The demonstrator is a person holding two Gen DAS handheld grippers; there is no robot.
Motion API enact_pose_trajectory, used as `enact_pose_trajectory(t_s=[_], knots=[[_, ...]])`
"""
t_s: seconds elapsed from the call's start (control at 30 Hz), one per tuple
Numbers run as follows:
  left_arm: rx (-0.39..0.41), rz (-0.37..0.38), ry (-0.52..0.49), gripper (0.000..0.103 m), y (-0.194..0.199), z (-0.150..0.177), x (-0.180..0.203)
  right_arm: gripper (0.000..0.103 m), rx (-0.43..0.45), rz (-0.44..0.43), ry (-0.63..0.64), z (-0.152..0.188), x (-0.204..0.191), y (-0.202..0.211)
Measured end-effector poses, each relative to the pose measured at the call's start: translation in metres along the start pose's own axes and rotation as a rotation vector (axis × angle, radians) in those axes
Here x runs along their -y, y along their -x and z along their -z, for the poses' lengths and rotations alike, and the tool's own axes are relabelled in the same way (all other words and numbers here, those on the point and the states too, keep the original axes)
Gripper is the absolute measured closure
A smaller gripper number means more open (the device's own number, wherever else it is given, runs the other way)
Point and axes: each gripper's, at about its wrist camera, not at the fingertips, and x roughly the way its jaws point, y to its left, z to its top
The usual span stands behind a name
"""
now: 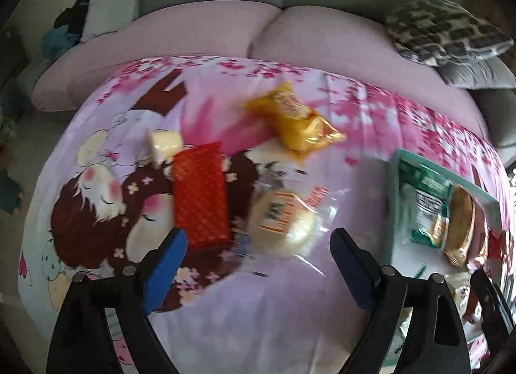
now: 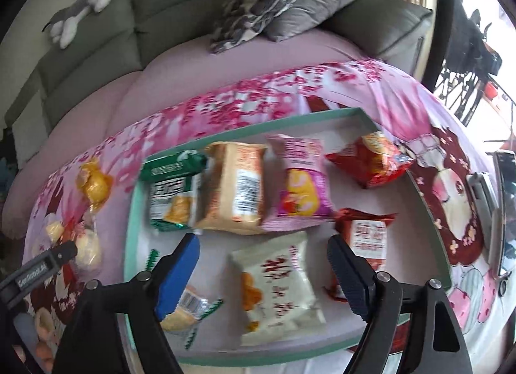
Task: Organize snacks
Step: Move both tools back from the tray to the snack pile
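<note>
left gripper [image 1: 258,257]: we hold jaws apart above round pastry [image 1: 283,219]
right gripper [image 2: 262,264]: jaws apart over white packet [image 2: 277,280] in tray [image 2: 129,228]

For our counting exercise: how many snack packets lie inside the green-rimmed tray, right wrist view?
7. Back row: green packet, tan packet, pink packet, red packet. Front: clear packet at left, white packet centre, red-and-white packet right. The right tongs may hide more.

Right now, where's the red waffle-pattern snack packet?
In the left wrist view, the red packet lies on the cartoon cloth outside the tray, ahead of the open left gripper, left of the round bun, below the pale wrapped snack.
</note>
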Motion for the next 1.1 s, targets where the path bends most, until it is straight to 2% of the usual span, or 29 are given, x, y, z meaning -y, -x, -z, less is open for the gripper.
enact_pose_trajectory(t_s=[0.07,0.17,0.53,0.77,0.97,1.1], knots=[[0.006,-0.014,0.006,0.011,-0.001,-0.002,-0.006,0.002,-0.001,-0.019,0.020,0.002,-0.008,-0.001],[0.008,-0.028,0.014,0.010,-0.003,-0.003,-0.011,0.000,0.002,-0.027,0.042,0.003,-0.018,-0.001],[0.018,-0.011,0.031,0.010,-0.003,-0.006,-0.021,0.000,0.008,-0.048,0.083,0.007,-0.038,-0.004],[0.016,-0.010,0.054,0.010,-0.003,-0.012,-0.038,0.000,0.001,-0.110,0.106,0.010,-0.055,-0.006],[0.012,-0.050,0.036,0.010,-0.003,-0.018,-0.062,0.000,0.000,-0.193,0.132,0.013,-0.080,-0.005],[0.011,-0.081,0.071,0.010,-0.004,-0.023,-0.083,0.000,0.011,-0.216,0.175,0.017,-0.095,-0.004]])
